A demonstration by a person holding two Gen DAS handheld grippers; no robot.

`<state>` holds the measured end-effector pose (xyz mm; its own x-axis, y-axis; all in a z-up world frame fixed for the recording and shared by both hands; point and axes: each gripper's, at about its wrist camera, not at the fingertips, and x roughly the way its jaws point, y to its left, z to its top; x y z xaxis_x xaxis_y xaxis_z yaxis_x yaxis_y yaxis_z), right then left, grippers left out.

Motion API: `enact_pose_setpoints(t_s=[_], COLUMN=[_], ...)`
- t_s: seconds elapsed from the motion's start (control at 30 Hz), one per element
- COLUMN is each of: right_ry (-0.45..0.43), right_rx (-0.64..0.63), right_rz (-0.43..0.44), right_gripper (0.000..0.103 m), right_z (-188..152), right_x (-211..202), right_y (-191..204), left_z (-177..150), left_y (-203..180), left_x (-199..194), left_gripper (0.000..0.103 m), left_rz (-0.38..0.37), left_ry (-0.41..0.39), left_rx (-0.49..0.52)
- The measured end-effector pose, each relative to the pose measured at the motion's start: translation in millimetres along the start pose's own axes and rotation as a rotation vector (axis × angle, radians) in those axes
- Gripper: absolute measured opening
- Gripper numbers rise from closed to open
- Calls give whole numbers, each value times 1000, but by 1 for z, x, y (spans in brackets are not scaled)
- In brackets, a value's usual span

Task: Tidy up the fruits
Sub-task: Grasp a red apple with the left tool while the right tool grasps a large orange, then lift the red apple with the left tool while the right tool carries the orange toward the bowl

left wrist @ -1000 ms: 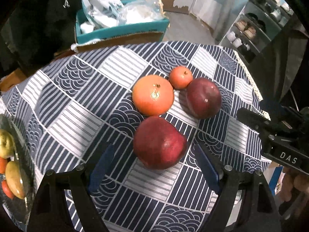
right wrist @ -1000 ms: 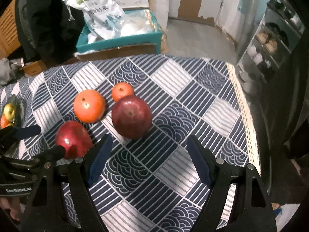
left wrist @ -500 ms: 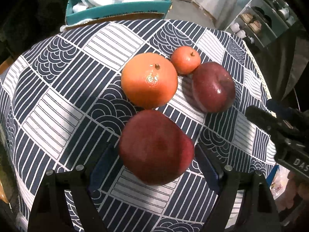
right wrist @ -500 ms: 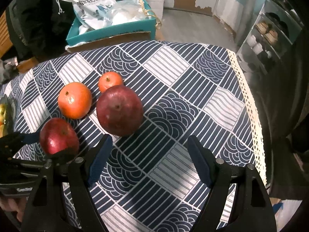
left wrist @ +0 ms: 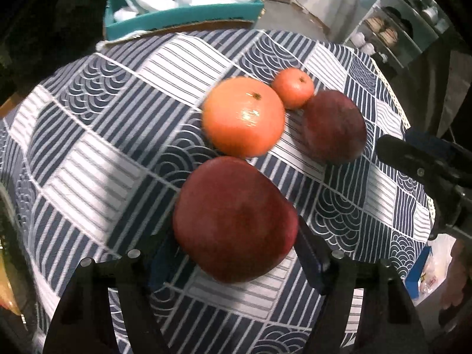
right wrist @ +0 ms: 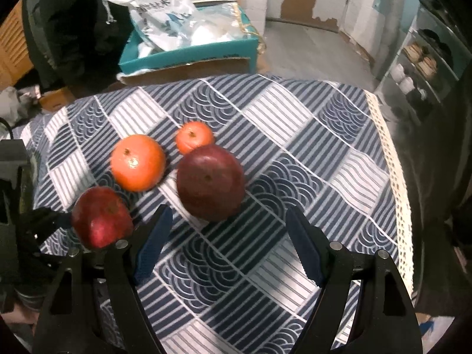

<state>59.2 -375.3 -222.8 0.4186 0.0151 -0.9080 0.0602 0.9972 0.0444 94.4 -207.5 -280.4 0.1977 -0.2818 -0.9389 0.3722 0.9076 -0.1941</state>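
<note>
four fruits lie on the blue-and-white patterned tablecloth [left wrist: 97,153]: two dark red apples, one large orange [left wrist: 243,117] and one small orange tangerine [left wrist: 292,92]. the left gripper [left wrist: 233,253] is closing its blue-padded jaws around the nearer red apple [left wrist: 234,218], the right pad touching its side. the right gripper [right wrist: 227,242] hangs half open, empty, just short of the second red apple [right wrist: 210,181].

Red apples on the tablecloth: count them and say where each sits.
2. One red apple lies between the closing left gripper jaws, nearest the camera. The darker red apple sits ahead of the right gripper, beside the small orange. None seems hidden.
</note>
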Motion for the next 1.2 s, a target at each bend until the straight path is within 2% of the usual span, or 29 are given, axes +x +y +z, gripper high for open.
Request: enact_pose_setpoints(t_s=[0.23, 0.63, 0.93, 1.2], right_ry=[-15, 28, 108, 113], right_rx=[-26, -96, -148, -164], right_rz=[90, 168, 136, 103], right_gripper=[80, 79, 79, 77], right_z=[17, 46, 44, 43], right_x=[3, 37, 74, 92], right_y=[25, 72, 92, 97], left_z=[-2, -1, -1, -2], left_y=[28, 80, 95, 97], left_x=[-23, -38, -40, -41], left_gripper=[76, 76, 76, 76], left_rz=[62, 110, 111, 112], left_ry=[-62, -85, -89, -90], left_rx=[-14, -105, -135, -135])
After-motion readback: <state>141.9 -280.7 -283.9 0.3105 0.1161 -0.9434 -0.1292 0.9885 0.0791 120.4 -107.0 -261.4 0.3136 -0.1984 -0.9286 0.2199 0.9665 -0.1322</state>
